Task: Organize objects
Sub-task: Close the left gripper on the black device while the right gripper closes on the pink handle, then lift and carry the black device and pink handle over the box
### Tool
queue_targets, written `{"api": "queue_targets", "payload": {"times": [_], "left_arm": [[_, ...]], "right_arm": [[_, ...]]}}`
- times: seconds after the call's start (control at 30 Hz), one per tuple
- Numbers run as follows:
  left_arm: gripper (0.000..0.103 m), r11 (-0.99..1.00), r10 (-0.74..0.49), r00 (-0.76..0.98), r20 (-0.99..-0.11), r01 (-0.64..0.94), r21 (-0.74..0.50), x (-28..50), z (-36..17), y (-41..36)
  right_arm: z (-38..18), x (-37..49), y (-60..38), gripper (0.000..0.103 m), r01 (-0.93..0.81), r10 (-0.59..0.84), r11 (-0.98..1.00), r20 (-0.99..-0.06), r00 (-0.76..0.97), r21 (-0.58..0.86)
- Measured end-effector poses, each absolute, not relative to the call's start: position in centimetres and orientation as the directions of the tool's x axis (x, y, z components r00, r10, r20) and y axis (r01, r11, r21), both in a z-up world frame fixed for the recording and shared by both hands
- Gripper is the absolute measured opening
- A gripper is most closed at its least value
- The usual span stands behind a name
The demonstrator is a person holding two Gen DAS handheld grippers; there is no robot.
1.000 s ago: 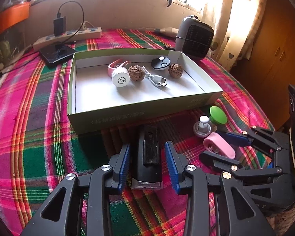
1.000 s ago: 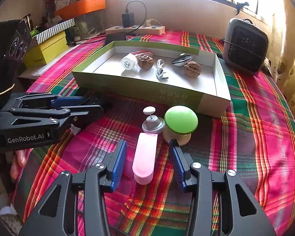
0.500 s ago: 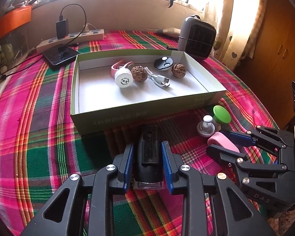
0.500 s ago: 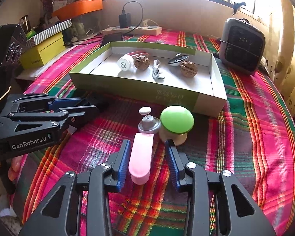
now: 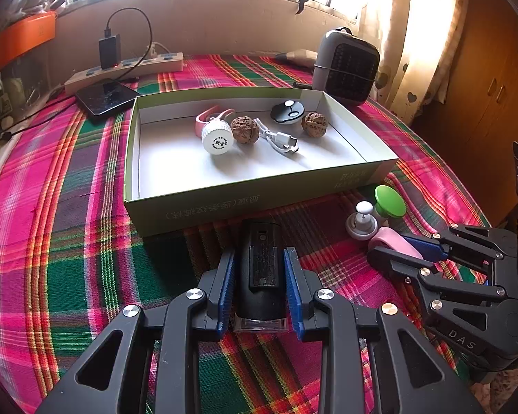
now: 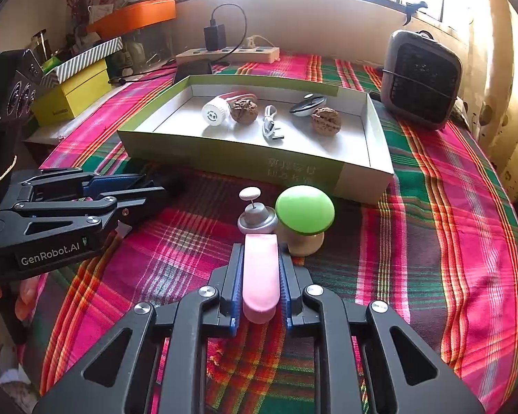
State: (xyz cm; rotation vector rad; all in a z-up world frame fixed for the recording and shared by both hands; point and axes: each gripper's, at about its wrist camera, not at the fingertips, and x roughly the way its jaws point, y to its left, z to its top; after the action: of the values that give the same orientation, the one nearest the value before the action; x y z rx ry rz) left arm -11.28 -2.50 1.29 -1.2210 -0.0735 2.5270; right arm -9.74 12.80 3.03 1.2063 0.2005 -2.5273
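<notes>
On the plaid-clothed tabletop (image 5: 69,241), the left gripper (image 5: 260,283) is clamped on a boxy black device (image 5: 262,269) at 6 o'clock of the shallow cardboard tray (image 5: 224,203). The right gripper (image 6: 260,283), whose jaws have just been closing, pinches a smooth rounded pink piece (image 6: 260,272). Two wrinkled walnuts (image 5: 245,129) lie inside the tray.

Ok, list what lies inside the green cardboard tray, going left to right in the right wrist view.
White round-capped bottle → brown wrinkled walnut → white USB cable → black-and-white oval gadget → second brown walnut, all inside the green cardboard tray.
</notes>
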Motion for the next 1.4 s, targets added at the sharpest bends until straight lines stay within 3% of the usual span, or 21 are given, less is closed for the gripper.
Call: {"api": "queue_targets", "payload": {"times": [1.4], "left_arm": [[0.025,-0.947,0.312,-0.594,-0.742,-0.255,-0.195,-10.8,2.9,-2.7]], "right_arm": [[4.3,-9.3,13.5,0.018,0.360,-0.311,-0.927,-0.747,-0.587,0.103]]}}
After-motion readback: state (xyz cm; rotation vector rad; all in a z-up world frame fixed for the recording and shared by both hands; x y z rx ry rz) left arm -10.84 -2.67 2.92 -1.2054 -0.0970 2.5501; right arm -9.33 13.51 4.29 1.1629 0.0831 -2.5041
